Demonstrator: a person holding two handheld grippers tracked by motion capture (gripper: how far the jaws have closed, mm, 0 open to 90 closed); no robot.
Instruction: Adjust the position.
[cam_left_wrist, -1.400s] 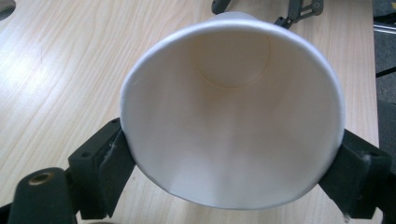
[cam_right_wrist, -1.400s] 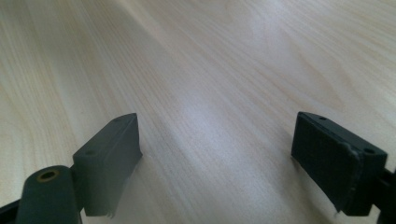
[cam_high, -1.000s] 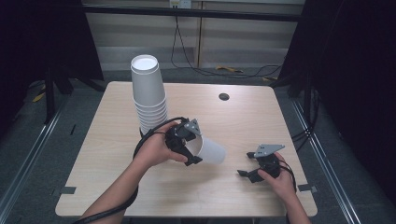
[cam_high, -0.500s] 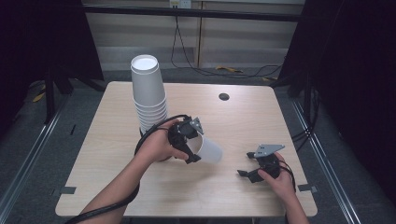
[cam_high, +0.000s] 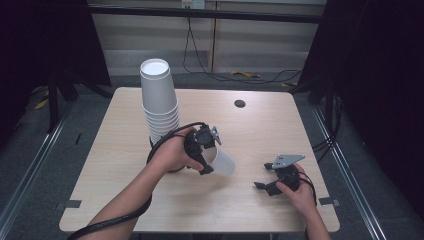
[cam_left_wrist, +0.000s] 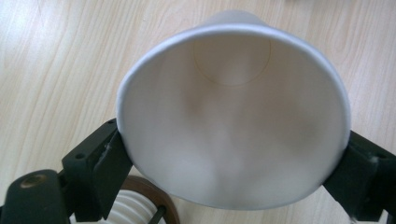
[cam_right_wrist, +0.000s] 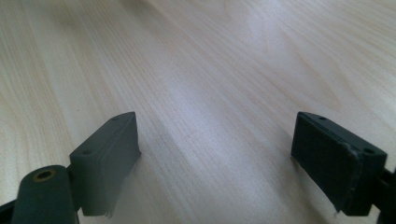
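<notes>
A white paper cup lies tilted just over the table, mouth toward my left gripper. In the left gripper view the cup's rim spans the gap, and both pads of the left gripper touch it at the sides. These jaws have just been opening, with the cup still between them. A tall stack of white cups stands upside down behind the left hand. My right gripper rests low at the front right. Its jaws stand wide apart over bare wood with nothing between them.
The light wooden table has a small black round cap near its far edge. Dark floor, cables and rails surround the table. Bare wood lies between the two grippers and along the right side.
The left hand has shifted only slightly with the cup. The right gripper has kept still.
</notes>
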